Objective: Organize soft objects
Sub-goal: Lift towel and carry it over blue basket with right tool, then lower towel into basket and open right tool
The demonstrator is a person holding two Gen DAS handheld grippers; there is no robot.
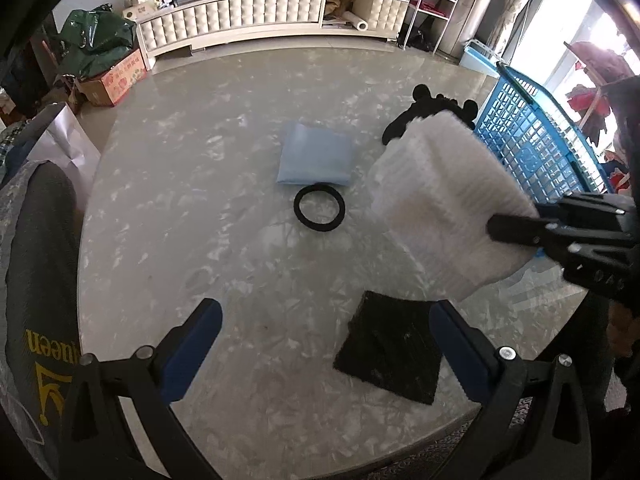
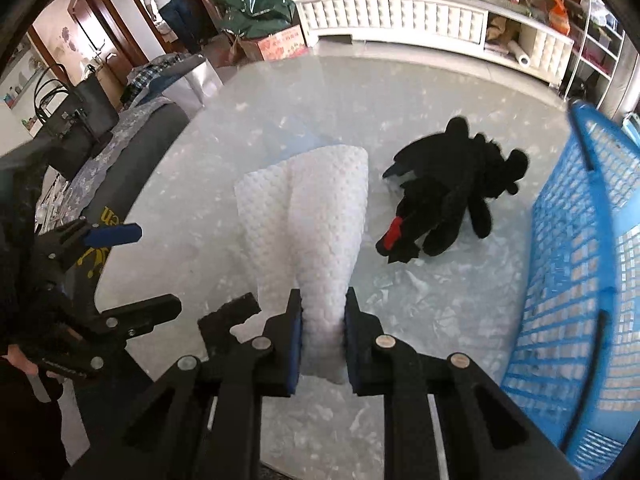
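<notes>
My right gripper (image 2: 323, 320) is shut on a white dotted cloth (image 2: 320, 224) and holds it above the marble table (image 1: 200, 208); the cloth also shows in the left wrist view (image 1: 444, 200). My left gripper (image 1: 326, 316) is open and empty over the table's near edge, with a black square cloth (image 1: 390, 346) by its right finger. A black hair band (image 1: 319, 208) and a folded light blue cloth (image 1: 316, 154) lie mid-table. A black plush toy (image 2: 448, 196) lies near the blue basket (image 2: 580, 264).
A dark chair with a grey garment (image 1: 36, 280) stands at the table's left. A white cabinet (image 1: 256, 16) with clutter, a cardboard box (image 1: 116, 78) and a green bag lie beyond the table. A person (image 2: 170, 0) stands in a far doorway.
</notes>
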